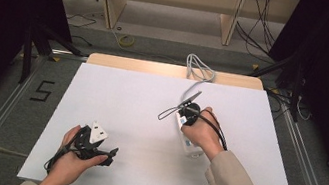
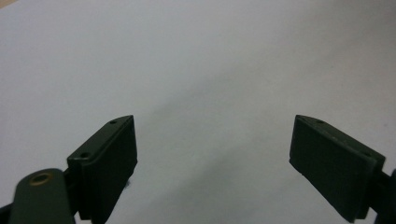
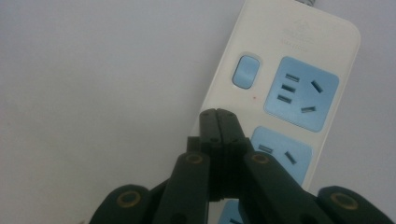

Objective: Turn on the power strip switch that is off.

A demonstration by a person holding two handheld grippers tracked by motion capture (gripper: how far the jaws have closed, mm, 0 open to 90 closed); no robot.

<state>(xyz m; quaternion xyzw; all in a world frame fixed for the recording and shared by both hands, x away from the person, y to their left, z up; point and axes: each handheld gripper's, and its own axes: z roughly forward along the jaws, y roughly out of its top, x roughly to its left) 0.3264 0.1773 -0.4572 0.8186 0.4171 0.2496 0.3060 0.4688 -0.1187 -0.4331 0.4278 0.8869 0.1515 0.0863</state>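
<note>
A white power strip (image 3: pixel 289 56) with a blue switch (image 3: pixel 247 71) and blue sockets (image 3: pixel 301 93) lies on the white table, under the person's right hand (image 1: pixel 203 134) in the high view. My right gripper (image 3: pixel 217 114) is shut with nothing between its jaws. Its tips sit over the strip's edge just below the switch; I cannot tell whether they touch it. In the high view the right gripper (image 1: pixel 188 114) sits at the strip's far end. My left gripper (image 2: pixel 215 149) is open over bare table, held near the front left (image 1: pixel 111 156).
The strip's grey cable (image 1: pixel 200 69) loops at the back edge of the white tabletop (image 1: pixel 125 101). A wooden strip (image 1: pixel 132 63) borders the table's far side. Metal rails run along the floor on both sides, and a "5" mark (image 1: pixel 42 91) is on the left.
</note>
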